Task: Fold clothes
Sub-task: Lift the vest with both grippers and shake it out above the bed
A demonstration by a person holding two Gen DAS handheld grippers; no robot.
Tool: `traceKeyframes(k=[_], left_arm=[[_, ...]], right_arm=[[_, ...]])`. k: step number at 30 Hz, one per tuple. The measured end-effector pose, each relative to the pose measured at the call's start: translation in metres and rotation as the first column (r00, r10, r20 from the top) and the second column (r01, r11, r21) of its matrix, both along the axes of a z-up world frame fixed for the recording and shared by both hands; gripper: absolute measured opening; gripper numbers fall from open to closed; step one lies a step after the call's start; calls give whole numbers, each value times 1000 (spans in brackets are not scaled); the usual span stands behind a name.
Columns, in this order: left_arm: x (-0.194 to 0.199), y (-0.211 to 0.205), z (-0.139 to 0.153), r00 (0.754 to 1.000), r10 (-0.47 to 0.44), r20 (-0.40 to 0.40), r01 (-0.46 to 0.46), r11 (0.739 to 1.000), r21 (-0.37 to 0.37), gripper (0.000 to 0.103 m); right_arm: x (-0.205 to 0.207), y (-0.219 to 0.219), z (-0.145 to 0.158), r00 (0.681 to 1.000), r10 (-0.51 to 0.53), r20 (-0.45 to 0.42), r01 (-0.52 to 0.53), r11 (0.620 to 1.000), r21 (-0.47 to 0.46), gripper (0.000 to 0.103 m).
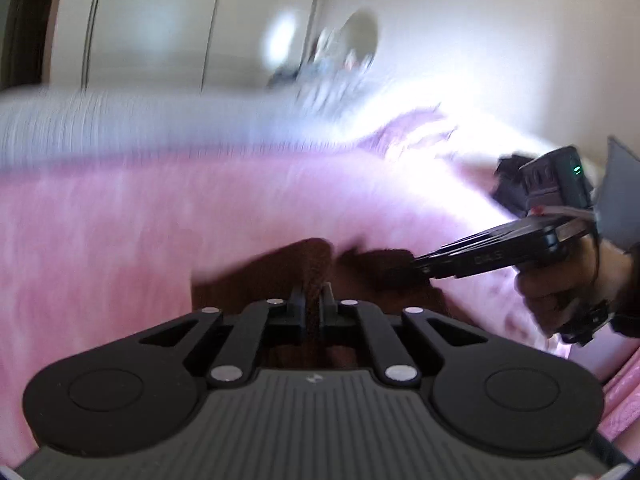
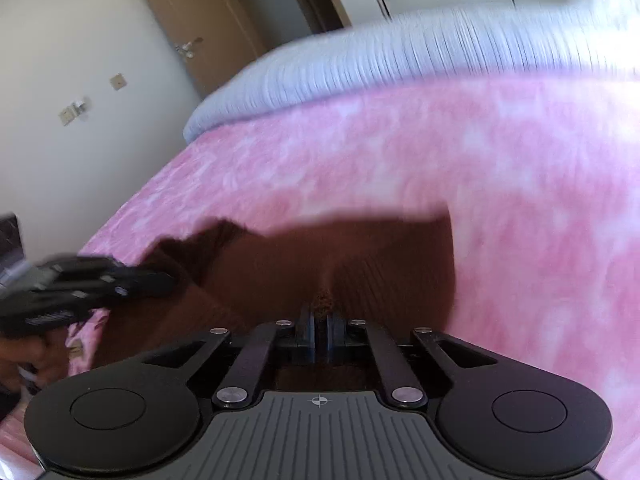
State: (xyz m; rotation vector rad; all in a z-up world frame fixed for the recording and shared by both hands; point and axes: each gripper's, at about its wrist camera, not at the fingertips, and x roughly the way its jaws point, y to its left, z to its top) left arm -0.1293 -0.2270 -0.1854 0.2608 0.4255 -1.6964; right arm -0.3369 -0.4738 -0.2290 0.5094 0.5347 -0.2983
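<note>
I have the left gripper [image 1: 313, 300] and right gripper [image 2: 320, 322] both pinching the brown garment [image 2: 360, 256], stretched left-right mid-frame, pink bedspread [image 2: 480, 160] open beyond.

Both views were bright with daylight. In the left wrist view the light poured in from the upper right, where glare washed the pink blanket [image 1: 160, 216] out to white and bleached the wall [image 1: 500, 40] behind. Motion blur smeared the blanket, the grey pillow [image 1: 120, 128] and the things at the far end of the bed into streaks. The right wrist view was more evenly lit, its door [image 2: 208, 32] fairly sharp, but the brown garment [image 2: 340, 256] was dark and blurred. Fisheye bending curved the edges, with black corners.
</note>
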Motion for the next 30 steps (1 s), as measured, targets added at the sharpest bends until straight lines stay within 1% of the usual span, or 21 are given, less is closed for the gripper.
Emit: traceKeyframes(k=[2,5,6,7,8,10,11,12,14,16,17,18,20,21,22,23,24,25,27,29,30], left_arm=[[-6,9,49,999,-8,34,12,992,-126,3],[-18,43,108,996,-44,78,65,953,-297,3],[-23,60,120,994,-64,93,92,937,-338,3],[-29,76,126,990,-93,102,124,926,-357,3],[-36,93,127,986,-126,112,158,923,-351,3],[-51,120,113,972,-198,127,226,933,-280,6],[-58,133,98,962,-239,129,263,938,-224,8],[-65,145,79,951,-281,126,299,942,-155,13],[-78,164,35,939,-324,113,325,946,6,14],[-83,177,-4,939,-335,75,322,936,140,14],[-82,182,-17,941,-334,61,317,929,191,15],[-77,186,-25,944,-325,59,305,926,224,18],[-60,187,-31,954,-297,46,277,928,249,32],[-50,183,-28,961,-275,38,258,934,246,40],[-38,173,-20,970,-240,29,228,946,230,47],[-26,157,-11,980,-199,22,190,959,212,50],[-14,142,-5,987,-159,20,152,969,196,60],[-5,129,-2,992,-120,28,113,977,181,70],[10,89,-1,998,-49,39,42,984,176,71],[16,42,-11,999,-26,30,19,978,207,71],[18,19,-15,1000,-14,25,8,975,222,71]], right_arm=[[-17,-4,49,993,-40,112,51,994,-94,3],[-57,18,123,965,-16,260,89,958,-273,3],[-70,31,143,957,4,291,97,938,-331,3],[-84,48,153,954,27,300,94,920,-381,3],[-100,66,158,952,51,300,85,902,-424,4],[-130,100,163,953,91,287,64,870,-489,4],[-144,114,153,961,93,262,47,875,-482,4],[-156,125,138,969,86,232,31,887,-461,4],[-179,142,97,987,45,157,19,923,-384,4],[-196,147,52,998,-22,64,39,962,-272,4],[-205,149,30,999,-53,14,54,975,-214,4],[-211,150,13,996,-79,-35,72,982,-176,4],[-217,148,1,989,-122,-86,105,978,-182,8],[-218,145,2,986,-144,-88,124,973,-196,20],[-218,141,7,984,-167,-64,150,966,-212,33],[-218,135,14,983,-182,-24,172,960,-223,42],[-216,128,21,982,-188,22,188,955,-231,61],[-210,122,28,980,-188,58,197,949,-247,72],[-186,109,39,981,-168,100,190,940,-285,75],[-150,95,41,989,-116,89,137,944,-301,75],[-127,88,38,995,-83,60,98,950,-298,76]])
